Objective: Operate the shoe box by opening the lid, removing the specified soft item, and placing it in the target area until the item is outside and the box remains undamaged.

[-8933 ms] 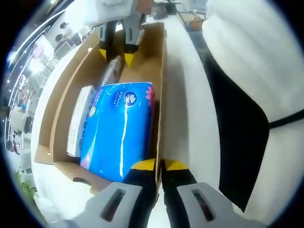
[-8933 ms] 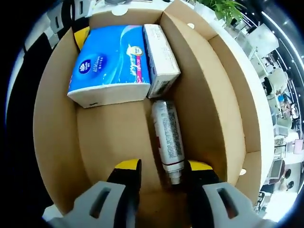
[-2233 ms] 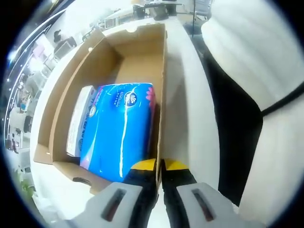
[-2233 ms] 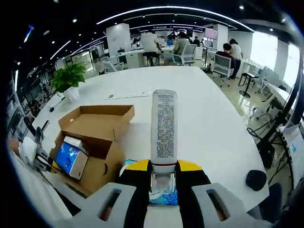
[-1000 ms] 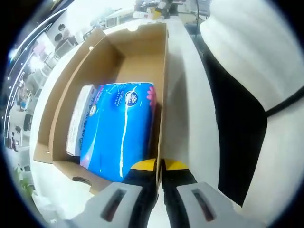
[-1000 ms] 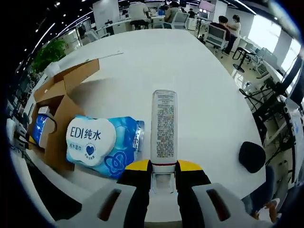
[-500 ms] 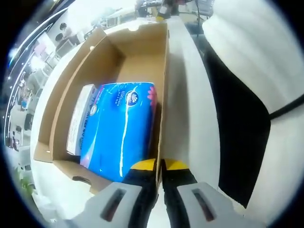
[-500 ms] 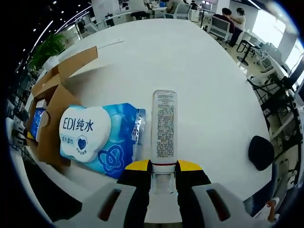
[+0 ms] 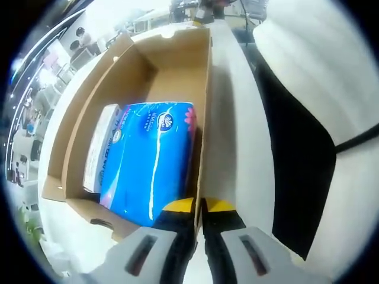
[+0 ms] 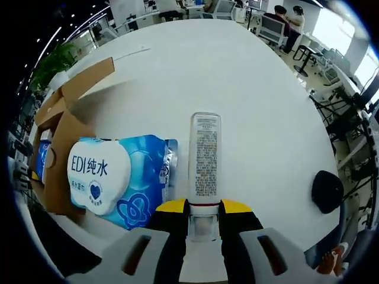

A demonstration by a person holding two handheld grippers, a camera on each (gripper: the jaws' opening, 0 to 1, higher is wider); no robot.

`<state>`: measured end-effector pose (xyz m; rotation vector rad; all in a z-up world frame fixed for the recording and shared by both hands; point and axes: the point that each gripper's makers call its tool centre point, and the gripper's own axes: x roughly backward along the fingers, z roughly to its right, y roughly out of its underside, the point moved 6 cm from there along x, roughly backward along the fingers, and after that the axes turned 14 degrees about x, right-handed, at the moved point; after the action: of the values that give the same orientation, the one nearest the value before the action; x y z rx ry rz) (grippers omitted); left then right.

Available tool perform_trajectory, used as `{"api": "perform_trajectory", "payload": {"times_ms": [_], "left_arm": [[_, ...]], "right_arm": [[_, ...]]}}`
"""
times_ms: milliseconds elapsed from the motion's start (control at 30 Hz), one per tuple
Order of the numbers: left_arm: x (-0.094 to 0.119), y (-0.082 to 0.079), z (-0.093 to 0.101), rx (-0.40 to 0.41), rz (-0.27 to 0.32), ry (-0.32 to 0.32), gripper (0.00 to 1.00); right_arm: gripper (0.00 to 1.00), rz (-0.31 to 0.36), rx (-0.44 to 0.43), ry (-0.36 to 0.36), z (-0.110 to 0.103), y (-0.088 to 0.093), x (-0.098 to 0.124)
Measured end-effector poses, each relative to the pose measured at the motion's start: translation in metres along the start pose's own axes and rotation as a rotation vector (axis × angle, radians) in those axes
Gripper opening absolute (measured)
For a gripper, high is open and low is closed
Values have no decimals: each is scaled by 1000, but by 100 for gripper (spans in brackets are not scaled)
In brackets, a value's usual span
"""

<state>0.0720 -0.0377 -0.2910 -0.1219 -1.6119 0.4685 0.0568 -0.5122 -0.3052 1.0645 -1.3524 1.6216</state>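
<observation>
The open brown shoe box [image 9: 142, 59] holds a blue tissue pack [image 9: 148, 160] and a slim white carton [image 9: 98, 151] next to it. My left gripper [image 9: 199, 206] is shut on the box's right side wall, with the cardboard edge between its yellow tips. My right gripper [image 10: 204, 208] is shut on the cap end of a white tube [image 10: 204, 155], which points away from me above the white table [image 10: 237, 71]. A blue wet-wipe pack [image 10: 118, 180] lies on the table just left of the tube, beside the shoe box [image 10: 56, 130].
A person's white sleeve and dark clothing [image 9: 308, 136] lie right of the box. A black round object [image 10: 327, 191] sits past the table's right edge. The box's lid flap [image 10: 83, 80] stands open at the left. Desks, chairs and people are far behind.
The right gripper view has shifted a little over the table, so the wipe pack and box sit further left. The tube stays gripped. The left gripper holds the box wall as before.
</observation>
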Motion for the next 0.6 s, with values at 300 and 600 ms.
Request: {"api": "perform_trajectory", "payload": {"times_ms": [300,600], "left_arm": [[0,0,0,4,3,-7,4],[0,-1,0,5,2,-8,4]], "right_arm": [[18,-48,-15,3,1,6,-7],[18,-67,49,15,-2,8,-8]]}}
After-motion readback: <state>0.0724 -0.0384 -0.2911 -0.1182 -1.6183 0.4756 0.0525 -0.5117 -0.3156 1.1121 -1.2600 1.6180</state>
